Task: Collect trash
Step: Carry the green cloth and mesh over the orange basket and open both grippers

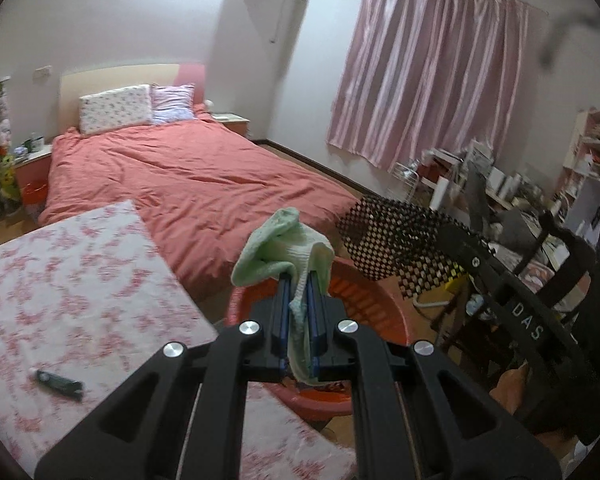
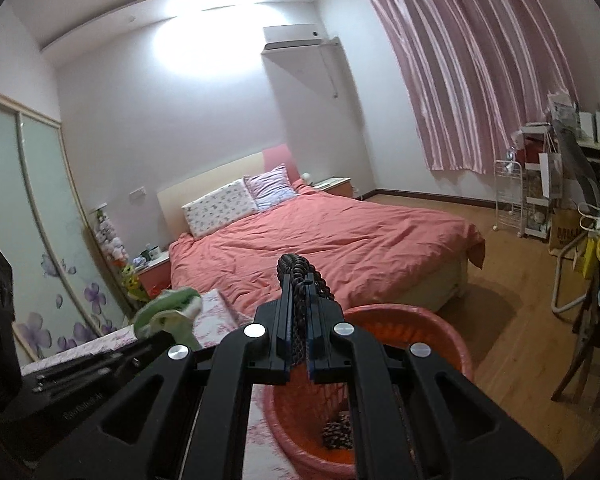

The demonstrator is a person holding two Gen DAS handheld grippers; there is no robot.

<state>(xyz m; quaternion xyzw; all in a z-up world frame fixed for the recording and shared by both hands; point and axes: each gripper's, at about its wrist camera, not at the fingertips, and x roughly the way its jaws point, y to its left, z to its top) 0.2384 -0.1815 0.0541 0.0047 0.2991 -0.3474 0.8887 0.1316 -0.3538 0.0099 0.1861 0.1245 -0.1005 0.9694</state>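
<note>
My left gripper (image 1: 299,280) is shut on a pale green cloth (image 1: 278,246), which flops over the fingertips and hangs down between the jaws. It is held above the rim of a red plastic basin (image 1: 374,304). My right gripper (image 2: 299,280) is shut on a black mesh piece (image 2: 298,270), seen edge-on here and as a wide black net (image 1: 392,236) in the left wrist view. In the right wrist view the red basin (image 2: 444,332) lies just beneath, with a dark patterned item (image 2: 338,434) inside. The green cloth (image 2: 168,308) and left gripper show at the left.
A bed with a salmon cover (image 1: 196,176) fills the room's middle. A floral-covered surface (image 1: 72,280) at lower left carries a small dark object (image 1: 60,384). Pink curtains (image 1: 432,76), cluttered shelves (image 1: 596,152) and a chair (image 2: 580,352) stand at the right. Wooden floor (image 2: 512,280) lies beyond the basin.
</note>
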